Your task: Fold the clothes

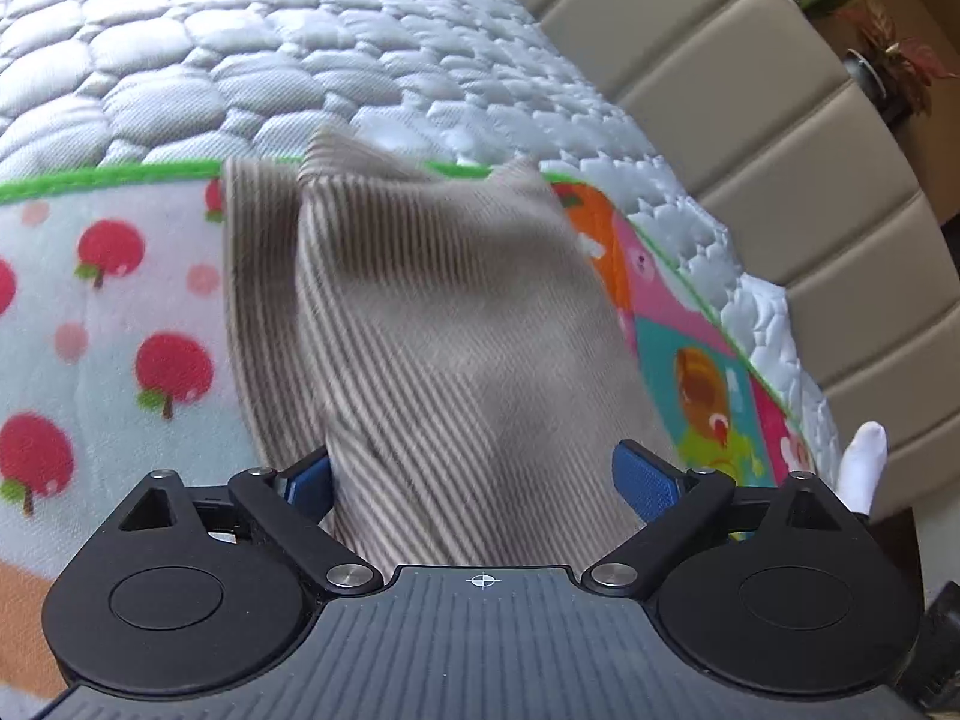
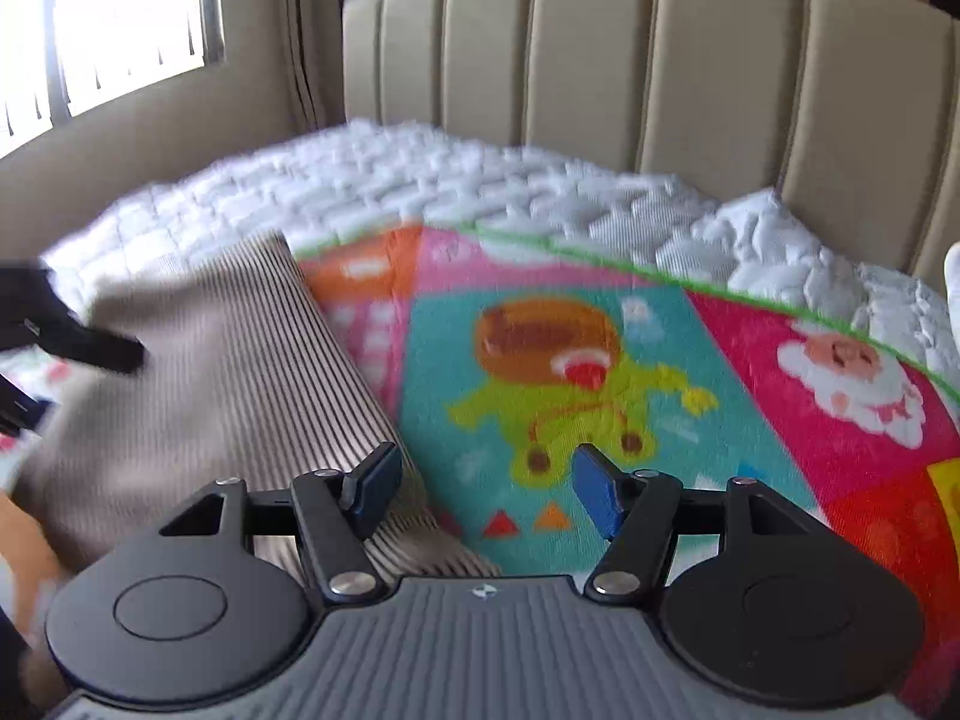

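Left wrist view puts us right over a beige ribbed garment [image 1: 444, 324], a corduroy-like piece of clothing whose fabric rises up between the blue-padded fingers of our left gripper [image 1: 474, 480]. We see the jaws spread wide, one pad on each side of the cloth, and the fabric fills the gap without either pad clearly clamping it (the cloth is blurred here, so we cannot tell whether it touches the pads). The garment lies on a colourful play blanket [image 1: 120, 312] with red apples, pink dots and a green hem, which is spread over a white quilted mattress [image 1: 252, 48]. A padded beige headboard [image 1: 750, 120] runs along the right side, and a potted plant [image 1: 888, 54] stands beyond it. A white-socked foot [image 1: 864, 468] shows at the right edge.

From the right wrist view we see our right gripper [image 2: 486, 495] with its jaws spread apart, holding nothing, above the cartoon-printed part of the blanket. Its left finger [image 2: 375, 489] sits over the edge of the garment, which lies to the left of that gripper, folded into a long strip. The left gripper appears as a dark shape at the far left, over the garment. A bright window [image 2: 114, 18] sits behind, at upper left.
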The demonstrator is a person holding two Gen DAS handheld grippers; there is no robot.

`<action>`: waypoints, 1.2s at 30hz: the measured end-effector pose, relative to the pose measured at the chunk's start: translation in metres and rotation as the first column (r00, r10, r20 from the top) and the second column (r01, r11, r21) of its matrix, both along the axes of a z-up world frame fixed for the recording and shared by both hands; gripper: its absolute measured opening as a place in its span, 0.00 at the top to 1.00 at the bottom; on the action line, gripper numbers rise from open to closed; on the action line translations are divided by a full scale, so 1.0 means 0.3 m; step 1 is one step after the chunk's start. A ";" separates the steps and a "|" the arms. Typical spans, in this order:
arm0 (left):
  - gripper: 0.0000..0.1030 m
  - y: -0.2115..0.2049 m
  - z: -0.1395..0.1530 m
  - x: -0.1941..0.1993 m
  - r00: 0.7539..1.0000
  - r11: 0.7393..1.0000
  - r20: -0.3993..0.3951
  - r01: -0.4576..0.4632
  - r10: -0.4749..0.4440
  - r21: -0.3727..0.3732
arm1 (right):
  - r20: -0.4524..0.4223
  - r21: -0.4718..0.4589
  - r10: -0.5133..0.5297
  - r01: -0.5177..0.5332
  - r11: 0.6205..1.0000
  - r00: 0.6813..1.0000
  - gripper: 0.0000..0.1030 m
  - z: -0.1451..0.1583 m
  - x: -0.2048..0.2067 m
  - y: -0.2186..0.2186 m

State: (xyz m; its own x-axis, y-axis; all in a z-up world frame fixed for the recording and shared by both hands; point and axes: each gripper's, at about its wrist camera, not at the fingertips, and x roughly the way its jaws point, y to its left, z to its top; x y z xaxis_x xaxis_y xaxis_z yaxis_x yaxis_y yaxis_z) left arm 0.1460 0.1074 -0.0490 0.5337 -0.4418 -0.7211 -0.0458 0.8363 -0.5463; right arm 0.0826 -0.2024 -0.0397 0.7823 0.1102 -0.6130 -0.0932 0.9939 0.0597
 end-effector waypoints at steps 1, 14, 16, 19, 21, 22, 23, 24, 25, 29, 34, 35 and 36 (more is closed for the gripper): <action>0.11 -0.007 0.000 0.015 1.000 1.000 -0.003 0.007 -0.007 0.004 | 0.037 0.026 0.009 -0.010 1.000 0.999 0.36 0.023 -0.008 -0.004; 0.14 -0.153 0.014 0.258 0.981 0.972 0.045 0.177 -0.186 0.154 | -0.066 -0.018 0.147 -0.148 0.989 0.987 0.29 -0.053 0.036 0.098; 0.15 -0.133 0.013 0.234 0.981 0.971 0.050 0.175 -0.185 0.164 | -0.077 0.015 0.132 -0.131 0.991 0.988 0.26 -0.058 0.044 0.081; 0.08 -0.096 0.034 0.151 0.983 0.968 0.050 0.162 -0.175 0.193 | -0.087 0.096 0.101 -0.092 0.991 0.991 0.23 -0.054 0.049 0.044; 0.08 -0.062 0.049 0.088 0.988 0.974 0.040 0.139 -0.148 0.177 | -0.087 0.135 0.079 -0.066 0.989 0.993 0.19 -0.047 0.051 0.024; 0.08 -0.047 0.053 0.055 0.990 0.979 0.030 0.133 -0.140 0.152 | -0.090 0.142 0.071 -0.058 0.988 0.993 0.18 -0.048 0.052 0.020; 0.07 -0.037 0.056 0.025 0.991 0.982 0.023 0.130 -0.135 0.135 | -0.094 0.149 0.063 -0.049 0.988 0.994 0.18 -0.048 0.053 0.015; 0.07 -0.042 0.056 -0.001 0.990 0.979 0.023 0.136 -0.141 0.151 | -0.098 0.156 0.056 -0.040 0.987 0.994 0.18 -0.049 0.054 0.010; 0.07 -0.047 0.057 -0.026 0.989 0.976 0.024 0.141 -0.147 0.167 | -0.102 0.163 0.048 -0.031 0.986 0.994 0.18 -0.049 0.056 0.006; 0.06 -0.072 0.046 -0.097 0.984 0.951 0.006 0.170 -0.177 0.259 | -0.159 0.070 0.059 -0.048 0.996 0.986 0.18 -0.071 0.034 0.056; 0.04 -0.107 0.020 -0.157 0.975 0.893 -0.040 0.214 -0.217 0.395 | -0.202 0.019 0.062 -0.060 0.998 0.977 0.18 -0.068 -0.002 0.085; 0.04 -0.112 0.016 -0.168 0.974 0.882 -0.046 0.220 -0.221 0.416 | -0.206 0.010 0.059 -0.058 0.998 0.977 0.18 -0.068 -0.012 0.088; 0.04 -0.109 0.019 -0.179 0.975 0.881 -0.043 0.214 -0.216 0.422 | -0.210 0.002 0.056 -0.056 0.998 0.976 0.18 -0.068 -0.021 0.092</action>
